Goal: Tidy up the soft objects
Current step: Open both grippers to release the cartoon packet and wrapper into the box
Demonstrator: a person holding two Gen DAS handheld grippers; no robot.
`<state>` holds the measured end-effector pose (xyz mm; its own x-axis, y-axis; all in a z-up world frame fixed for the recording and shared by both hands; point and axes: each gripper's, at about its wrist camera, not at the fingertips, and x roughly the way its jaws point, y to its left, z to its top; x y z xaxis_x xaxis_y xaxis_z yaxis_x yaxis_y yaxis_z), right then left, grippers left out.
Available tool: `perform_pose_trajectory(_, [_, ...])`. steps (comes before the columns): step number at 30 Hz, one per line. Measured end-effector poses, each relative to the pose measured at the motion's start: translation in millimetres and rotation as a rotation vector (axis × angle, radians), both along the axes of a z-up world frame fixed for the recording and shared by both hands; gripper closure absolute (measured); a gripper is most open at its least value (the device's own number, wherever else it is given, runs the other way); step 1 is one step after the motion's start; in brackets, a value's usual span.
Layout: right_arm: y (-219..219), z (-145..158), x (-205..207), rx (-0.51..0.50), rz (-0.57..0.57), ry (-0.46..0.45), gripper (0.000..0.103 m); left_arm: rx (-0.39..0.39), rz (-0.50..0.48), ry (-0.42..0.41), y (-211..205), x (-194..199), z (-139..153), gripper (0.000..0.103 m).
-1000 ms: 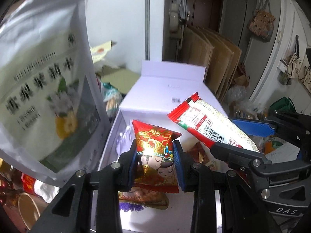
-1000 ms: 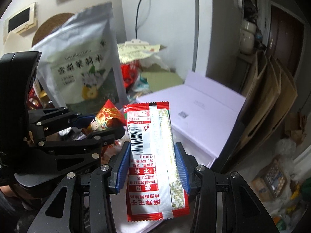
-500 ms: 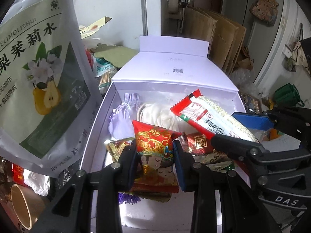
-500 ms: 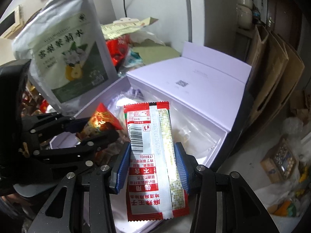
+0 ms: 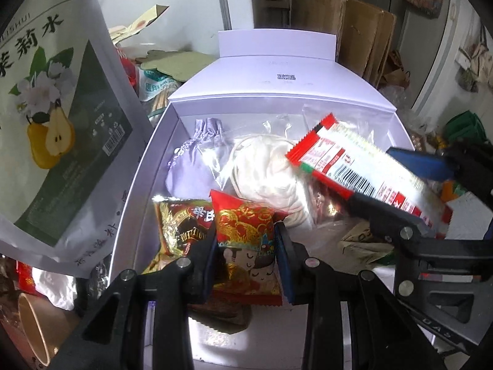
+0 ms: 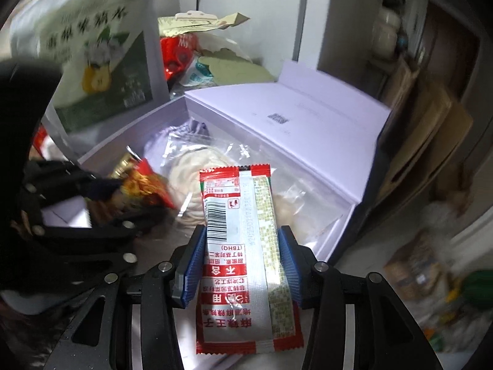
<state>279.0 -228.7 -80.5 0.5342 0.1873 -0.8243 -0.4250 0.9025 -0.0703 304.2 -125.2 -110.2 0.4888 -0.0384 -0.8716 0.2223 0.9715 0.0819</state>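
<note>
My left gripper (image 5: 246, 256) is shut on a red and gold snack packet (image 5: 245, 234) over the near left of an open white box (image 5: 148, 166). My right gripper (image 6: 242, 262) is shut on a long red and white snack bar packet (image 6: 243, 246), held over the box (image 6: 339, 234); the packet also shows in the left wrist view (image 5: 363, 172). In the box lie a lilac pouch (image 5: 194, 160), a clear bag of white cord (image 5: 268, 172) and a dark red gold packet (image 5: 181, 225).
A large silver standing pouch with a pear picture (image 5: 52, 129) leans at the box's left. The box lid (image 5: 277, 83) lies open behind. Cardboard sheets (image 5: 354, 37) lean at the back. Clutter surrounds the box.
Both grippers have moved forward and down over the box with their packets still held. More of the box's inside has come into view.
</note>
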Motion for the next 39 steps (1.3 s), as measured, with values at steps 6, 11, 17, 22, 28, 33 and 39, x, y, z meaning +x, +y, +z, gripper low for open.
perform_pose_trajectory(6, [-3.4, 1.9, 1.7, 0.011, -0.007, 0.013, 0.055, -0.022, 0.015, 0.003, 3.6, -0.2, 1.2, 0.070])
perform_pose_trajectory(11, [-9.3, 5.1, 0.8, 0.064, -0.005, 0.056, 0.052, -0.032, 0.044, 0.002, 7.0, -1.7, 3.2, 0.070])
perform_pose_trajectory(17, [-14.1, 15.4, -3.5, 0.097, -0.021, 0.038, 0.041, -0.064, 0.103, 0.014, 14.1, -0.9, 8.1, 0.069])
perform_pose_trajectory(22, [-14.6, 21.9, -5.8, 0.062, -0.042, 0.020, 0.033, -0.021, 0.110, 0.025, 9.5, -2.7, 12.1, 0.068])
perform_pose_trajectory(28, [-21.9, 29.3, -10.6, 0.092, -0.069, 0.028, 0.033, 0.013, 0.132, -0.003, 7.4, -11.0, 24.1, 0.030])
perform_pose_trajectory(33, [-27.9, 42.4, -17.2, 0.096, -0.085, 0.003, 0.033, -0.008, 0.148, -0.040, 13.2, -18.1, 38.0, 0.021])
perform_pose_trajectory(39, [-25.5, 60.7, -25.6, 0.100, -0.082, -0.031, 0.033, -0.023, 0.151, -0.093, 18.4, -27.8, 61.5, 0.021])
